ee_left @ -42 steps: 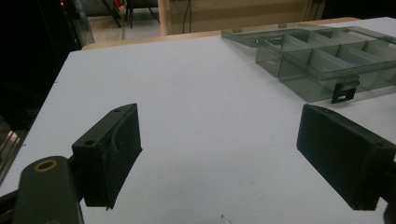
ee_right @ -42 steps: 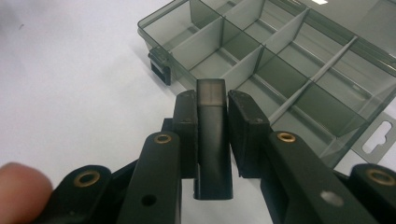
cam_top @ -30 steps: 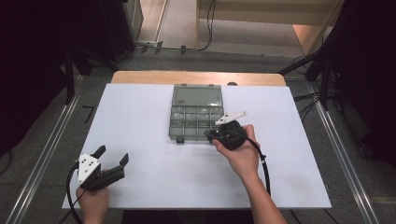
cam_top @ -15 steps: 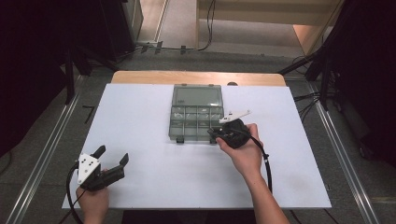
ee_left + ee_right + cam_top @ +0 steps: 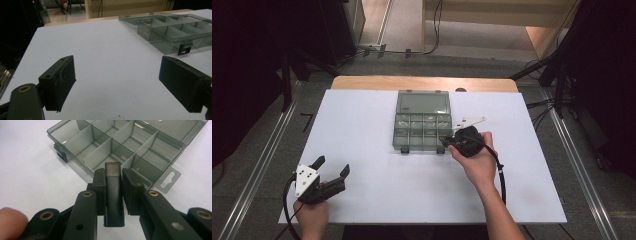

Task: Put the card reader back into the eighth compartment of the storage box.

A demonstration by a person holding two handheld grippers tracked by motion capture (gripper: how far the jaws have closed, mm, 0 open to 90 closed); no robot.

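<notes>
Smoky grey plastic marks the open organiser box (image 5: 422,126) at the middle of the white surface (image 5: 362,125), and over the past second the right tool (image 5: 451,142) has crept a little closer to the box's near right corner, its jaws clamped on a small dark rectangular block (image 5: 113,195). That block looks like a clip or a divider piece, though the close view does not settle which, so a placement into the nearest compartment seems about to happen. The left tool (image 5: 332,172) has stayed parked at the near left corner, jaws wide apart and empty.
</notes>
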